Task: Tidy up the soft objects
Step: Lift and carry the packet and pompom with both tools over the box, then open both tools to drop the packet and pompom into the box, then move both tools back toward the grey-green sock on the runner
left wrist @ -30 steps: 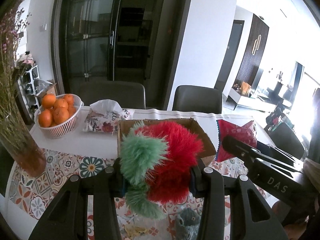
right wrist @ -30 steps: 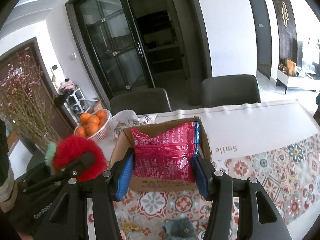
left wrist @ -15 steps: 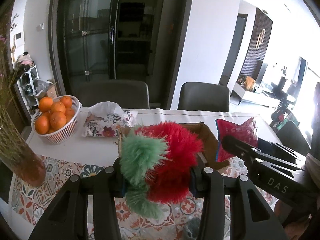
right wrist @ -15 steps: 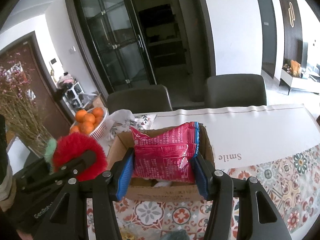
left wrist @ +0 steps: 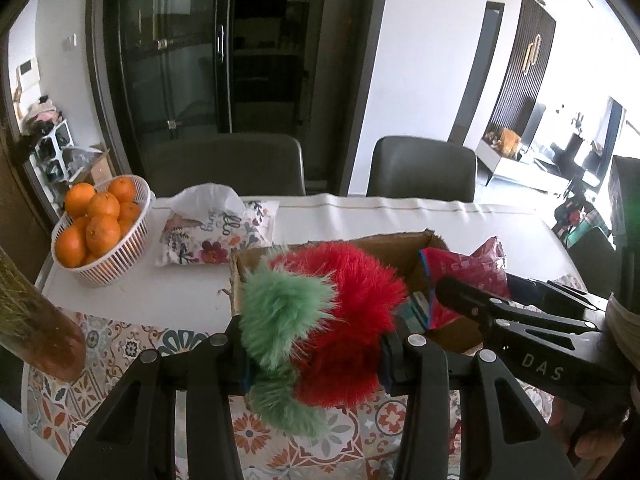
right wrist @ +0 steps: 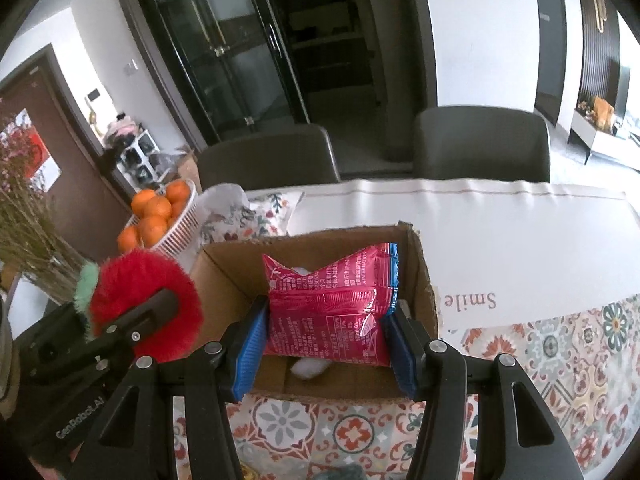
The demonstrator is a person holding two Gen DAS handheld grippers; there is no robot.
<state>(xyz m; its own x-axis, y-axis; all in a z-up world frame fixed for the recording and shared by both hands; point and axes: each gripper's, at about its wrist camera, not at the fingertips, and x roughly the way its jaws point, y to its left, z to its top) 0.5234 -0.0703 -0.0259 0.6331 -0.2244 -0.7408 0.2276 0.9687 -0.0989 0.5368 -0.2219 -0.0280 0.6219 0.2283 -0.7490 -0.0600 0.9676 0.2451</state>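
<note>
Now my left gripper clamps one furry toy; my right gripper clamps one red packet over one cardboard box.

Daylight floods in from the right of both views, where the bright room at the far right edge is washed out to near white. The dark glass cabinet in the upper middle stays dim, with faint reflections on its doors. Both frames bend strongly toward the corners, which fall off to black. The red pouch shows small glints. The near black gripper bodies along the bottom look slightly soft.
</note>
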